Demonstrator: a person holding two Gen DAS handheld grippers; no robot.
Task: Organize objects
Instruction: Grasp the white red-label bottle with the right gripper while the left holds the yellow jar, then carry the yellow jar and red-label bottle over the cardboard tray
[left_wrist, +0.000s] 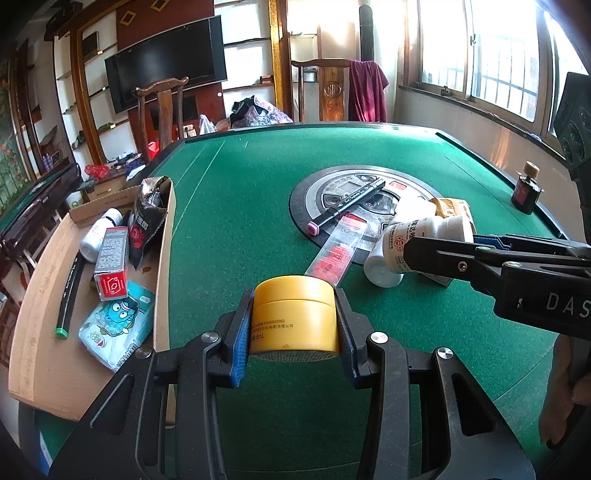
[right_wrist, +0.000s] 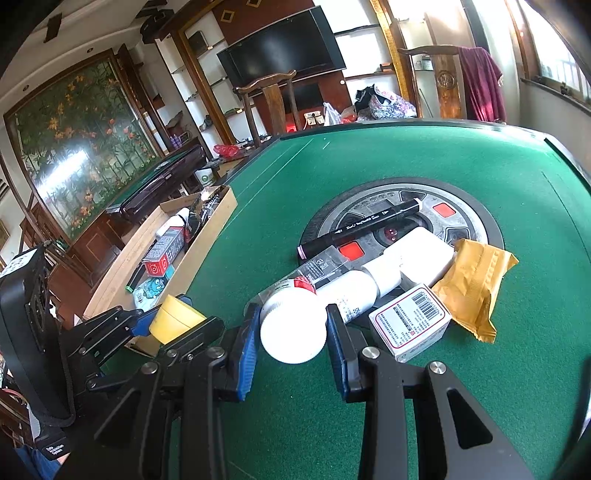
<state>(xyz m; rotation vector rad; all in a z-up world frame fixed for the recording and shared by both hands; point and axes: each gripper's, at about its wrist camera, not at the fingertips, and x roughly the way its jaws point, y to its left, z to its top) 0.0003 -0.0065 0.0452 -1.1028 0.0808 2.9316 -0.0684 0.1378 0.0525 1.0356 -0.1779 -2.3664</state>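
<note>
1. Left wrist view: the left gripper (left_wrist: 293, 325) has its jaws pinching a round yellow plastic jar with a screw lid (left_wrist: 294, 314), one blue pad on each side of the jar, whose axis stands upright between them. The jar hangs over the green felt table (left_wrist: 229, 206) close to its left edge. The open brown cardboard box (left_wrist: 44, 295) lies directly to the left of the jaws, its near wall just beside the left pad. It already holds a red-and-grey carton (left_wrist: 110, 264), a black crumpled snack bag (left_wrist: 149, 221), a small white bottle (left_wrist: 96, 232), a black marker with a green end (left_wrist: 68, 291) and a pale blue printed tissue pack (left_wrist: 116, 325). So I judge the coming move to be a short sideways carry to the left, over that wall.

2. Same view: the right gripper (left_wrist: 436, 254) reaches in from the right edge onto a white plastic bottle with printed label (left_wrist: 397, 251), lying on its side by the table's round central panel (left_wrist: 332, 192).

3. Right wrist view: the right gripper (right_wrist: 291, 339) has its jaws pinching that white bottle (right_wrist: 295, 328); its round bottom faces the camera and its long axis runs away from the jaws towards the table centre. The box (right_wrist: 122, 273) sits well to the left, beyond the left gripper (right_wrist: 162, 325) and the yellow jar (right_wrist: 173, 317), so the left hand is the nearer to it. A white barcoded carton (right_wrist: 410, 321) lies just to the right of the jaws, with a mustard-yellow crinkled packet (right_wrist: 476, 284) beyond it.
</note>
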